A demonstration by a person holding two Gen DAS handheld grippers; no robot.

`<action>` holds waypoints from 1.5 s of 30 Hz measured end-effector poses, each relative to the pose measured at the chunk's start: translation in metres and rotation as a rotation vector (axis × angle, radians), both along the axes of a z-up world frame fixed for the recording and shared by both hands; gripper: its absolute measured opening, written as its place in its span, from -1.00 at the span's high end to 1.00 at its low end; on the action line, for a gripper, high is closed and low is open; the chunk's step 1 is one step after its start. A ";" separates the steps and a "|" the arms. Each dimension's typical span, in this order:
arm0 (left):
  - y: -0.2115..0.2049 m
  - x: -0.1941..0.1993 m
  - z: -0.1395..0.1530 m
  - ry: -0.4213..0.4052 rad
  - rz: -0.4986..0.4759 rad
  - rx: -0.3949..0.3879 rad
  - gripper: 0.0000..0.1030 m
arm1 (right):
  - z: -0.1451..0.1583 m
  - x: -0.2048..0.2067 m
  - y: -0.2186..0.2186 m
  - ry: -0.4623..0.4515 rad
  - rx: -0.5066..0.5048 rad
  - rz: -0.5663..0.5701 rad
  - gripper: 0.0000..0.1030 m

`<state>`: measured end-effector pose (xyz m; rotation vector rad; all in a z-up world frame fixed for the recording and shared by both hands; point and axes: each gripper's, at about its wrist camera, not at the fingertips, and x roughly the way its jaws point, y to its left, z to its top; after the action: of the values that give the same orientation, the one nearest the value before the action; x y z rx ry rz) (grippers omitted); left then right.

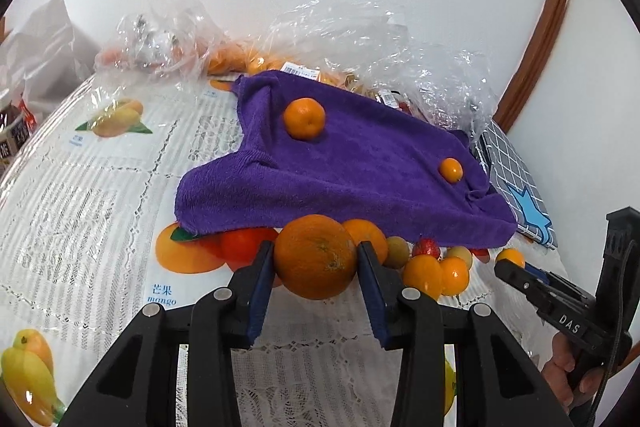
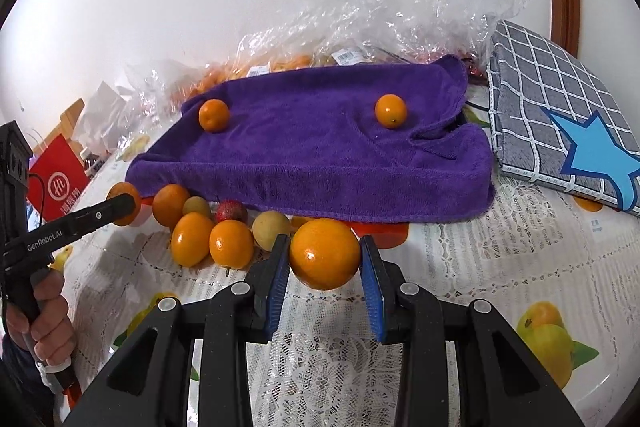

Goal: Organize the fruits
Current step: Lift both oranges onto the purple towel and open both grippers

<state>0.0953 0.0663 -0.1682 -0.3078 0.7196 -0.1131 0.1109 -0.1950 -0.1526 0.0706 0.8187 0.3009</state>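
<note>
"DAS" is printed in white on the black body of the right gripper [image 1: 510, 269], as seen from the left wrist view. "GenRobot.AI" is printed in white along the arm of the left gripper [image 2: 124, 207] in the right wrist view. The word "mango", under two blue Chinese characters, is read on the fruit-printed tablecloth [image 1: 162, 295]. A white circular logo with characters is borne by a red bag [image 2: 58, 183]. Barcode labels [image 2: 347, 57] are noted on the plastic bags; their digits cannot be read.
</note>
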 end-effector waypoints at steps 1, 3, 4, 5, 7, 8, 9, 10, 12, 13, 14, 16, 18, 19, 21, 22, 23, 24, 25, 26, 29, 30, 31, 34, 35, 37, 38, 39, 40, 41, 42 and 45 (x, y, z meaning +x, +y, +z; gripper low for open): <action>0.000 -0.001 0.001 -0.004 -0.005 -0.003 0.24 | 0.000 0.000 -0.001 -0.003 0.006 -0.004 0.33; -0.002 -0.002 0.002 -0.010 -0.013 -0.006 0.24 | 0.001 0.000 -0.005 -0.005 0.025 -0.013 0.33; -0.002 -0.002 0.003 -0.011 -0.013 -0.002 0.24 | 0.001 0.000 -0.006 -0.005 0.030 -0.016 0.33; -0.003 -0.003 0.003 -0.014 -0.011 0.005 0.24 | 0.001 0.001 -0.007 -0.005 0.038 -0.020 0.33; -0.003 -0.003 0.005 -0.018 -0.012 0.005 0.24 | 0.001 0.001 -0.009 -0.003 0.051 -0.022 0.33; -0.002 -0.004 0.006 -0.023 -0.011 -0.004 0.24 | 0.002 0.002 -0.011 -0.002 0.062 -0.024 0.33; 0.000 -0.004 0.007 -0.025 -0.011 -0.013 0.24 | 0.002 0.002 -0.013 0.000 0.075 -0.028 0.33; 0.001 -0.005 0.007 -0.027 -0.010 -0.021 0.24 | 0.001 0.003 -0.014 0.002 0.084 -0.030 0.33; 0.005 -0.006 0.008 -0.032 -0.005 -0.044 0.24 | 0.001 0.004 -0.016 0.006 0.096 -0.036 0.33; 0.006 -0.006 0.009 -0.034 -0.002 -0.054 0.24 | 0.001 0.004 -0.017 0.008 0.102 -0.039 0.33; 0.009 -0.006 0.010 -0.035 0.004 -0.063 0.24 | 0.001 0.004 -0.018 0.009 0.107 -0.041 0.33; 0.012 -0.005 0.009 -0.029 0.017 -0.067 0.24 | 0.001 0.004 -0.021 0.008 0.121 -0.052 0.33; 0.015 -0.004 0.010 -0.024 0.034 -0.064 0.24 | 0.002 0.005 -0.024 0.010 0.134 -0.069 0.33; 0.016 -0.004 0.011 -0.024 0.039 -0.059 0.24 | 0.002 0.005 -0.026 0.011 0.138 -0.073 0.33; 0.019 -0.002 0.018 -0.028 0.054 -0.033 0.24 | 0.003 0.007 -0.030 0.022 0.147 -0.088 0.33; 0.021 0.000 0.025 -0.035 0.059 -0.021 0.24 | 0.004 0.009 -0.031 0.027 0.143 -0.095 0.33; 0.022 0.003 0.030 -0.039 0.061 -0.011 0.24 | 0.008 0.010 -0.032 0.024 0.134 -0.099 0.33; 0.023 0.006 0.035 -0.043 0.061 0.001 0.24 | 0.012 0.012 -0.032 0.017 0.126 -0.098 0.33; 0.024 0.010 0.043 -0.056 0.059 0.008 0.24 | 0.016 0.014 -0.032 0.008 0.118 -0.096 0.33; 0.024 0.015 0.051 -0.073 0.059 0.015 0.24 | 0.023 0.017 -0.032 -0.009 0.104 -0.097 0.33; 0.022 0.034 0.065 -0.088 0.059 0.029 0.24 | 0.038 0.026 -0.032 -0.043 0.097 -0.094 0.33; 0.022 0.040 0.068 -0.094 0.058 0.030 0.24 | 0.045 0.032 -0.033 -0.060 0.105 -0.091 0.33; 0.021 0.044 0.071 -0.096 0.058 0.034 0.24 | 0.048 0.036 -0.032 -0.073 0.110 -0.088 0.33; 0.019 0.066 0.072 -0.110 0.067 0.040 0.24 | 0.058 0.054 -0.028 -0.103 0.105 -0.083 0.33; 0.020 0.073 0.071 -0.109 0.072 0.036 0.24 | 0.061 0.061 -0.027 -0.108 0.103 -0.084 0.33; 0.023 0.084 0.066 -0.107 0.083 0.013 0.24 | 0.065 0.073 -0.023 -0.118 0.107 -0.088 0.33; 0.024 0.087 0.062 -0.104 0.089 0.002 0.24 | 0.067 0.077 -0.021 -0.128 0.113 -0.085 0.33; 0.025 0.089 0.057 -0.102 0.091 -0.009 0.24 | 0.068 0.081 -0.018 -0.139 0.115 -0.082 0.33; 0.026 0.091 0.054 -0.100 0.090 -0.016 0.24 | 0.069 0.084 -0.016 -0.150 0.117 -0.078 0.33; 0.027 0.091 0.048 -0.092 0.090 -0.016 0.24 | 0.069 0.086 -0.014 -0.158 0.123 -0.073 0.33; 0.026 0.092 0.044 -0.086 0.090 -0.006 0.24 | 0.067 0.088 -0.013 -0.162 0.131 -0.067 0.33; 0.020 0.091 0.036 -0.085 0.087 0.065 0.24 | 0.055 0.092 -0.013 -0.150 0.159 -0.065 0.33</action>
<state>0.1868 0.0865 -0.1323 -0.2702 0.6237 -0.0198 0.2033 -0.2079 -0.0971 0.2203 0.6411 0.3051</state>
